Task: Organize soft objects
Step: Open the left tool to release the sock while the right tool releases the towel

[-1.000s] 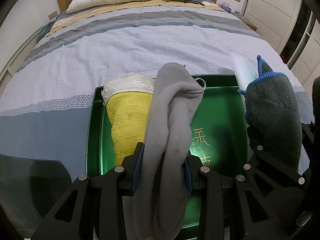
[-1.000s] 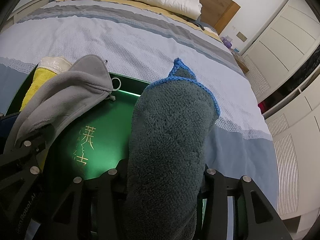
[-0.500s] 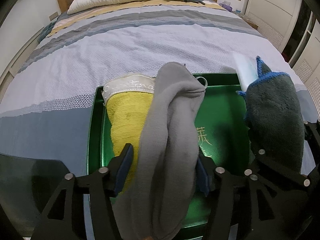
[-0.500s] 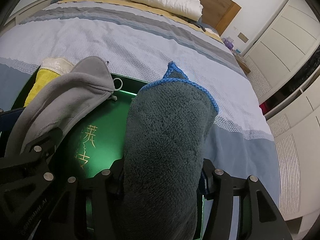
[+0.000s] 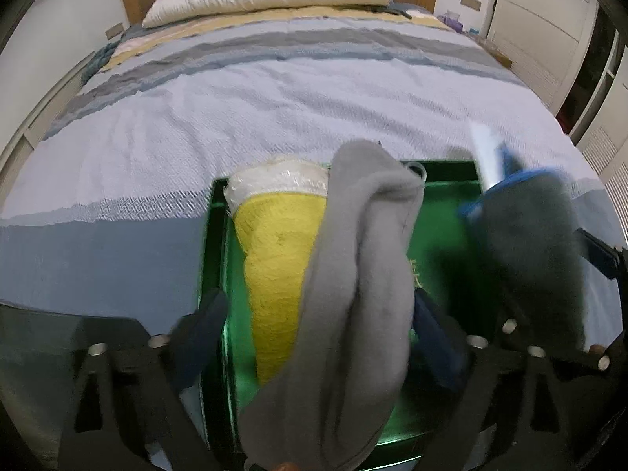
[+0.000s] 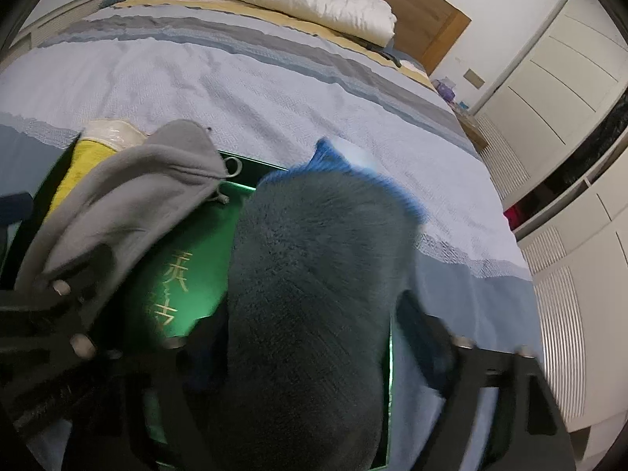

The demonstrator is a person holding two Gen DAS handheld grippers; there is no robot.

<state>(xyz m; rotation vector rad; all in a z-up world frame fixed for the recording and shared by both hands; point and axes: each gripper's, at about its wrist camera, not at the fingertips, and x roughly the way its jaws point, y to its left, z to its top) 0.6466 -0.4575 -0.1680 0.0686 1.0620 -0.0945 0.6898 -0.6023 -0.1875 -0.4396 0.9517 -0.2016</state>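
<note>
Left wrist view showed the bed (image 5: 274, 110) under your green tray (image 5: 443, 180), wardrobe doors (image 6: 549, 90) off to one side. In the tray lay a yellow towel (image 5: 278, 259), a grey cloth (image 5: 353, 294) and a dark plush cloth (image 6: 310, 294), so little seemed left. Your left tool (image 5: 314, 322) and right tool (image 6: 310, 337) had just been opening and stood spread, cloths between the jaws, apparently released, though blur hid contact.

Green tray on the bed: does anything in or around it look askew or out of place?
Slightly. The dark grey towel with blue edging sits at the green tray's right edge and appears to spill past it onto the bedspread. The yellow towel and light grey cloth lie neatly side by side inside.
</note>
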